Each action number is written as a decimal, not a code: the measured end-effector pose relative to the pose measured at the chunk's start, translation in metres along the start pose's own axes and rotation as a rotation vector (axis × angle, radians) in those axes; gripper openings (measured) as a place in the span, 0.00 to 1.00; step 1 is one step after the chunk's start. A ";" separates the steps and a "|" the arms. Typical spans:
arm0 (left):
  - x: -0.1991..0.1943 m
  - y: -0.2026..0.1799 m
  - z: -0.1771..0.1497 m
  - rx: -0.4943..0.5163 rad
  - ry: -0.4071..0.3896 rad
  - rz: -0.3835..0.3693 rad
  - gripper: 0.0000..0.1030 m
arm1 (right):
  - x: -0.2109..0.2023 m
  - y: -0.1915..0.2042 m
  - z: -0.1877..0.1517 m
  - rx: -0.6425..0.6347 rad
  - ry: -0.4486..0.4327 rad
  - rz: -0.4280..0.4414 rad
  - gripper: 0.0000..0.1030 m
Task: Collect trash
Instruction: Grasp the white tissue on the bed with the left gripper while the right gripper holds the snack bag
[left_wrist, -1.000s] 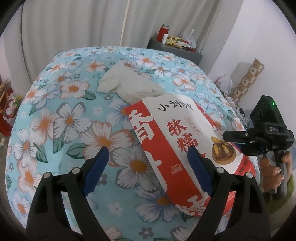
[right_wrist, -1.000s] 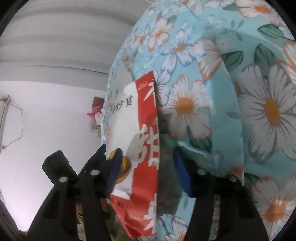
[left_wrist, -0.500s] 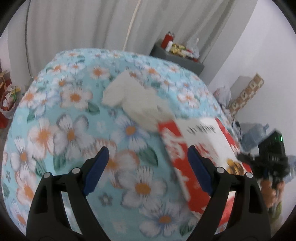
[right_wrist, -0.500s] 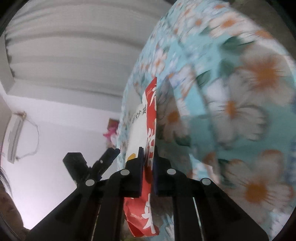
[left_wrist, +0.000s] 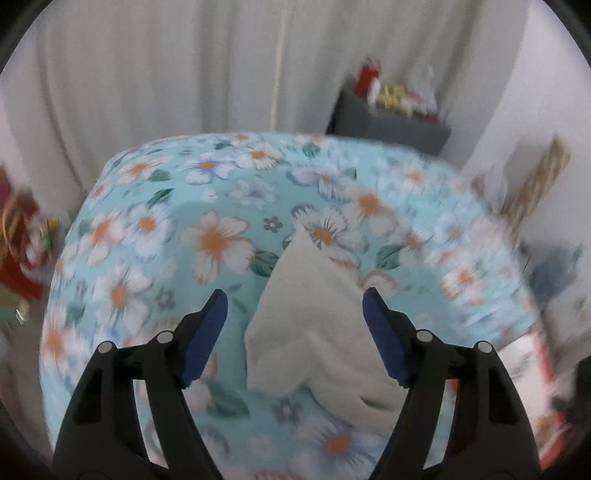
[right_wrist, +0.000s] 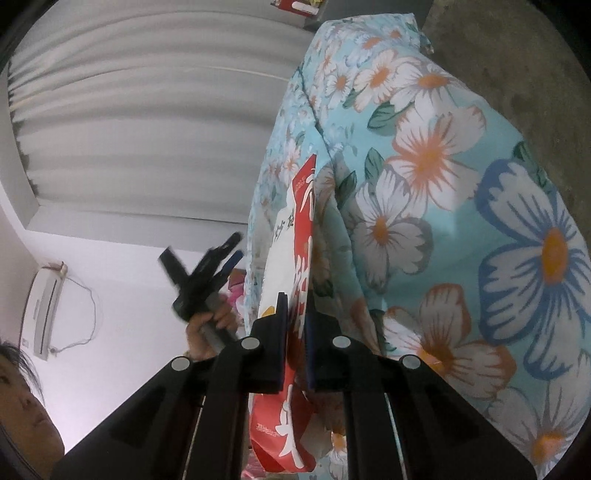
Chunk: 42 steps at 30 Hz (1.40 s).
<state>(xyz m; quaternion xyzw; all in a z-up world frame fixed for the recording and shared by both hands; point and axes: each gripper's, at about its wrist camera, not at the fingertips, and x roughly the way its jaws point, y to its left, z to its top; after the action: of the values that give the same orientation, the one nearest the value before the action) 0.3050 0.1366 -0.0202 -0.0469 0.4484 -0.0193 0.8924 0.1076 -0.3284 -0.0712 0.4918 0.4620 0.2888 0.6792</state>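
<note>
Right hand-held gripper (right_wrist: 295, 314) has clamped its jaws onto the red-and-white snack bag (right_wrist: 291, 258), which a second ago sat loosely between open pads at the edge of the floral bed (right_wrist: 461, 221) — one piece of trash secured. Left hand-held gripper (left_wrist: 295, 325), jaws wide but just narrowing a little with nothing pressed between them, has swung from the bag to frame the crumpled white tissue (left_wrist: 314, 325) on the bed, probably the next pickup. Left view is motion-blurred — whether the pads touch the tissue is unclear, and the bag's lower end is cut off.
</note>
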 end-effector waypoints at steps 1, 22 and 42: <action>0.010 -0.002 0.002 0.026 0.021 0.013 0.68 | -0.001 -0.002 0.000 0.003 0.002 -0.001 0.09; -0.023 -0.049 -0.017 0.162 -0.073 0.054 0.09 | 0.033 -0.018 0.012 0.064 0.047 -0.040 0.24; -0.106 -0.101 -0.050 0.285 -0.231 0.065 0.09 | 0.059 -0.016 0.013 0.066 0.050 -0.021 0.37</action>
<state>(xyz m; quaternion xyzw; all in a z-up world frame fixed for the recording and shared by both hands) 0.2022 0.0411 0.0453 0.0928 0.3369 -0.0482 0.9357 0.1423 -0.2892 -0.1049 0.5019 0.4933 0.2786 0.6536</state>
